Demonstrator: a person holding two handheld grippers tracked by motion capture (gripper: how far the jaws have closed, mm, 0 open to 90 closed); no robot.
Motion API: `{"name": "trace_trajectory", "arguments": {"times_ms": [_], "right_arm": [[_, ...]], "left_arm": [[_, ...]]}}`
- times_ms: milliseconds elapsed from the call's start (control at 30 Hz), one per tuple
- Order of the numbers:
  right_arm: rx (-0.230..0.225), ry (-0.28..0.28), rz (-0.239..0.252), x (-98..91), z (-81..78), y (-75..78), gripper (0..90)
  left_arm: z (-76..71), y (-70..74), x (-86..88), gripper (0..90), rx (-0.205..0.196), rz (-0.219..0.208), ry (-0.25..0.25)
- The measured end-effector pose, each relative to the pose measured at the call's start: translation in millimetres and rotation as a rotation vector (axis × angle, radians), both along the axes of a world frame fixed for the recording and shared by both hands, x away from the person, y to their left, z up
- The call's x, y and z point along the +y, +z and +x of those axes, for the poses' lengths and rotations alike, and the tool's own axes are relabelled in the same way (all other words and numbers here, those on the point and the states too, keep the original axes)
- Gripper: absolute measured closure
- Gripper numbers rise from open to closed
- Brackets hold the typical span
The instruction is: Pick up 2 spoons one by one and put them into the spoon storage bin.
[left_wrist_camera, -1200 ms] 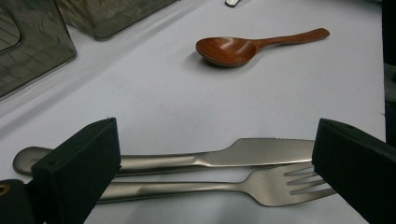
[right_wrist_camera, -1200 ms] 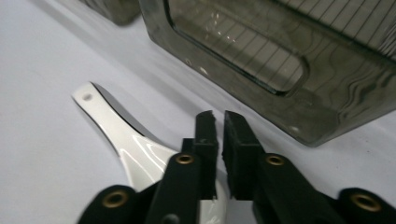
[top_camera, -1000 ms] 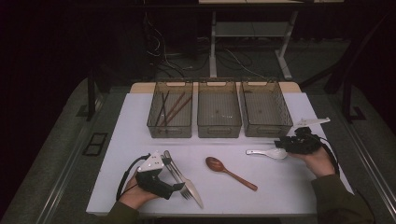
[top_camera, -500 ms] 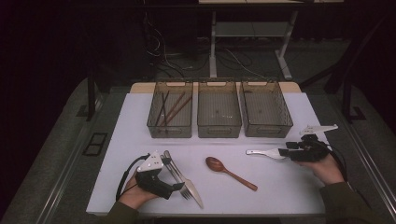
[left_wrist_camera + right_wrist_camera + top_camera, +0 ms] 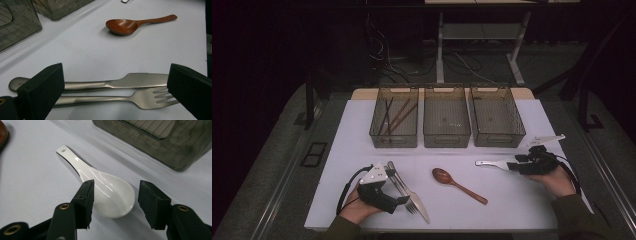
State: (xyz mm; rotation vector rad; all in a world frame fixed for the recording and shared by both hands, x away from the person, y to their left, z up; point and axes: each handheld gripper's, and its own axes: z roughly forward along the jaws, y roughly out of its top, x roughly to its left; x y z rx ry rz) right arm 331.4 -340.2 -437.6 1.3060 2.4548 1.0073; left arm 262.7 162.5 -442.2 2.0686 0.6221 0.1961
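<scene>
Straddling a white spoon [image 5: 110, 195], the right gripper [image 5: 115, 203] has its jaws parted; they have just been opening, and the bowl of the spoon lies between them on the table, with a gap on the side of the jaw at picture right, while contact with the other jaw is hard to judge. From above, that gripper [image 5: 523, 164] sits at the right of the white table [image 5: 342, 145], with the spoon's handle [image 5: 492, 163] pointing toward the middle. The left gripper [image 5: 115, 85] is released too, jaws spread wide, a knife [image 5: 120, 81] and a fork [image 5: 140, 98] lying side by side on the table between them, neither one pinched. In the high view, it [image 5: 404, 197] rests near the front left edge with the person's hand behind it. Between the two grippers lies a wooden spoon [image 5: 457, 184], apart from both. Farther back stand three clear bins in a row: the left bin [image 5: 374, 131] holds chopsticks [image 5: 396, 116], the middle bin [image 5: 447, 137] and the right bin [image 5: 499, 140] look bare, though the dim picture makes that hard to confirm.
</scene>
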Motion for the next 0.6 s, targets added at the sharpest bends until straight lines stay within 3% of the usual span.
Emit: {"name": "trace_trajectory", "arguments": {"times_ms": [233, 600], "right_arm": [[0.015, 0.004, -0.005, 0.6, 0.8, -2.3, 47.1], [0.047, 0.037, -0.024, 2.2, 0.6, -4.2, 58.5]], "left_arm": [[0.0, -0.3, -0.3, 0.6, 0.0, 0.003, -0.003], [-0.2, -0.9, -1.0, 0.7, 0.004, 0.012, -0.008]]}}
